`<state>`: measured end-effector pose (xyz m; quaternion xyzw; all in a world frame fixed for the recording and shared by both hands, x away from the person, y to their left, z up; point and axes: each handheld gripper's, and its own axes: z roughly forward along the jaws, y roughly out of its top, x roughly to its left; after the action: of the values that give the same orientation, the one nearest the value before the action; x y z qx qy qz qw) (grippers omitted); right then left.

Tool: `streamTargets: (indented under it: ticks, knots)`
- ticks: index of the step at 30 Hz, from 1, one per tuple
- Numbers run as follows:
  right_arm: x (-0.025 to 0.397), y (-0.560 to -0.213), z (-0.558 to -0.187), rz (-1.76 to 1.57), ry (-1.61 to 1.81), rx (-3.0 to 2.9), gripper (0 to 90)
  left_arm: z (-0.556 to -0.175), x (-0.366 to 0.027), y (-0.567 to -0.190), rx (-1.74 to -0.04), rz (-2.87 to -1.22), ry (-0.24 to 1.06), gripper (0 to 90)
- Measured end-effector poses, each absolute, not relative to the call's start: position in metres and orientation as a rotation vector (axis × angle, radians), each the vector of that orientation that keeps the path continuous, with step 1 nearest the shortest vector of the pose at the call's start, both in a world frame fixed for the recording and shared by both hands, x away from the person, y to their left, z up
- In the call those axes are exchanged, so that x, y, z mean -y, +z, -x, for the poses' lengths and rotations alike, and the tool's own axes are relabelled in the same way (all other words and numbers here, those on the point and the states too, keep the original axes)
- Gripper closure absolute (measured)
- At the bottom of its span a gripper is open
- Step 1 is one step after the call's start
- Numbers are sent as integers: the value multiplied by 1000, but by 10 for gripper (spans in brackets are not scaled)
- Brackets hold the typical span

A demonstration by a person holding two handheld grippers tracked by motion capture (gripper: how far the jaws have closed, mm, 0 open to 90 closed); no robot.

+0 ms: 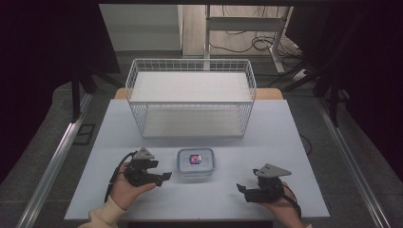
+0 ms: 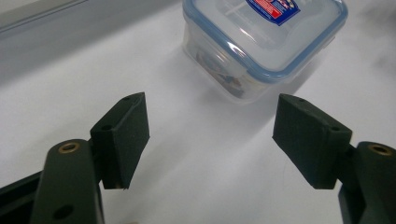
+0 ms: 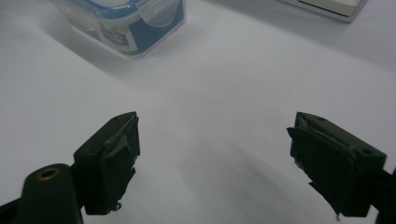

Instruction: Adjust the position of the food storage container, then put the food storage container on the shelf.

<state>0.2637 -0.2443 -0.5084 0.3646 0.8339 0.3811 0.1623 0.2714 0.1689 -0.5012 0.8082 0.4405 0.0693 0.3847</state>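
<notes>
The left gripper is sitting just left of the lidded container at centre frame, jaws wide (right gripper, equally wide, is waiting farther off).

White wire basket at table's far side, well beyond both grippers; cables on floor behind.

Left gripper, right gripper agape

One box between two grippers, left, right, one basket beyond, one table.
</notes>
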Motion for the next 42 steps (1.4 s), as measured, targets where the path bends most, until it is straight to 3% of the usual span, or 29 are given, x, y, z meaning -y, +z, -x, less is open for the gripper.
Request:
streamTargets:
  ticks: [14,25,42]
  knots:
    - [241,-502,-266,-1146,1116,-2341,136,-277,-177,-499,-1177,-1992,184,201]
    - [212,-486,-282,-1207,1221,-2394,153,-290,-176,-486,-1205,-1935,142,137]
    - [173,-483,-331,-1361,1315,-2507,150,-329,-156,-493,-1259,-1787,-163,122]
